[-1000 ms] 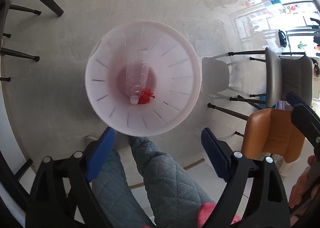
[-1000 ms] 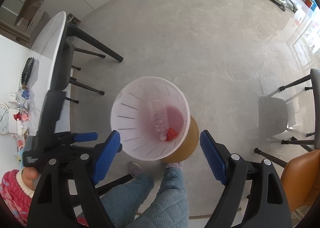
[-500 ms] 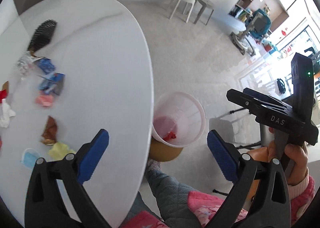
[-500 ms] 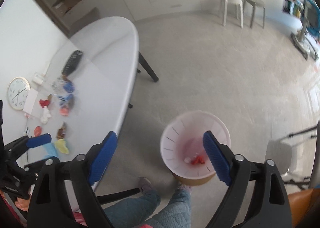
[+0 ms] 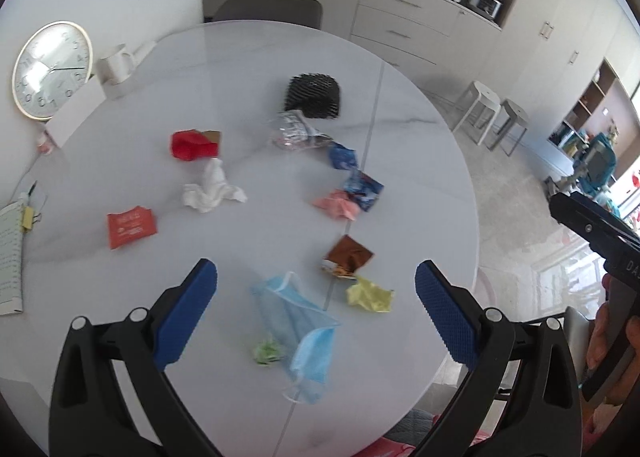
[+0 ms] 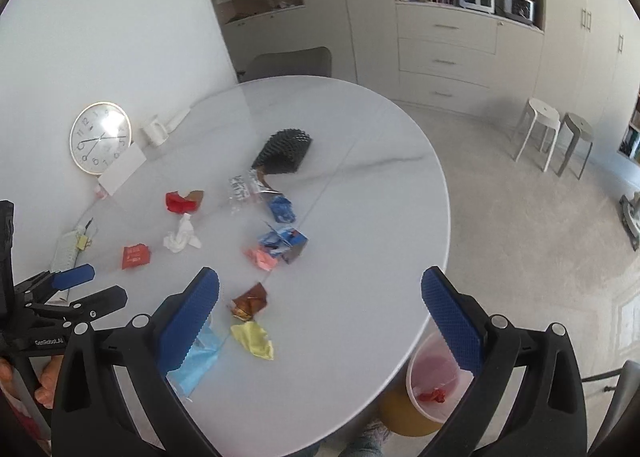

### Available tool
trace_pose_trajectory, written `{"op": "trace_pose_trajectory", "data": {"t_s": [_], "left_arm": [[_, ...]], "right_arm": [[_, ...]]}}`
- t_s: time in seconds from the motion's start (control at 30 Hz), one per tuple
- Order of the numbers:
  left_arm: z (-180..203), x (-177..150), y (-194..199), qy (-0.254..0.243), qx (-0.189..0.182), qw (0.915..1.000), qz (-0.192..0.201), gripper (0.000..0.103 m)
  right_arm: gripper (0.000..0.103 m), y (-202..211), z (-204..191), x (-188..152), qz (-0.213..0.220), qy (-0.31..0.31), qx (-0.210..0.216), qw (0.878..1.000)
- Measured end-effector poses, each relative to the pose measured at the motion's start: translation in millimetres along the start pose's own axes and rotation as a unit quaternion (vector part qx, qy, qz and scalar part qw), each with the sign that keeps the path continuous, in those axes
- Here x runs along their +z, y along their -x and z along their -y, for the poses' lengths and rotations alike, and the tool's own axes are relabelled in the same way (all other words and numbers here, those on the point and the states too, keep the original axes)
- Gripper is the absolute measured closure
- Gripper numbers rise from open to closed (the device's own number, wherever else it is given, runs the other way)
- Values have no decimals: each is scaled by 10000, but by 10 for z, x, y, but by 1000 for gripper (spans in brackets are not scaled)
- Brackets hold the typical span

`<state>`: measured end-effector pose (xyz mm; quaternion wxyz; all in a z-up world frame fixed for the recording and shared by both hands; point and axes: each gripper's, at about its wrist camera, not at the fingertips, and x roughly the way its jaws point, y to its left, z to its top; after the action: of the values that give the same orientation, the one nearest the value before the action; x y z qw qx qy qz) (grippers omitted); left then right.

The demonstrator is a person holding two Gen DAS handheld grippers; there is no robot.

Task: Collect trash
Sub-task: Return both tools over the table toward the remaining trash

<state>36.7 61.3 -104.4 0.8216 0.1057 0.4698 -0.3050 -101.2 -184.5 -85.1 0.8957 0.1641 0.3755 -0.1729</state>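
Trash lies scattered on the round white table (image 5: 420, 177): a blue face mask (image 5: 298, 321), a yellow crumpled paper (image 5: 370, 295), a brown wrapper (image 5: 348, 255), a green scrap (image 5: 268, 351), a pink paper (image 5: 338, 205), a white tissue (image 5: 212, 189), a red packet (image 5: 131, 225) and black mesh (image 5: 314, 97). My left gripper (image 5: 316, 269) hangs open above the mask, holding nothing. My right gripper (image 6: 320, 273) hovers over the table's near right part; its jaws are opening with nothing between them. The white bin (image 6: 434, 381) stands on the floor under the table's edge, a red scrap inside.
A wall clock (image 5: 50, 69), a white mug (image 5: 116, 67) and a notebook (image 5: 10, 253) sit along the table's left side. A grey chair (image 5: 268, 11) stands behind the table. Two stools (image 6: 554, 137) stand on the floor at right.
Both grippers swung up from above the bin to face the tabletop, and their jaws spread wider. The bin slid from the centre of both views to the lower right.
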Motion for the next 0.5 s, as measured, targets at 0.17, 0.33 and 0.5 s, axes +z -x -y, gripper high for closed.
{"op": "trace_pose_trajectory", "data": {"t_s": [0.17, 0.33, 0.5], "left_arm": [[-514, -152, 12, 269, 286, 9992, 36, 8], [-1032, -256, -88, 323, 603, 9977, 4, 8], [-1417, -330, -295, 258, 745, 9969, -48, 8]], "right_arm": [[2, -151, -560, 105, 105, 330, 201, 9992], [2, -387, -977, 131, -63, 417, 388, 9984], [2, -601, -1214, 130, -350, 483, 459, 9972]]}}
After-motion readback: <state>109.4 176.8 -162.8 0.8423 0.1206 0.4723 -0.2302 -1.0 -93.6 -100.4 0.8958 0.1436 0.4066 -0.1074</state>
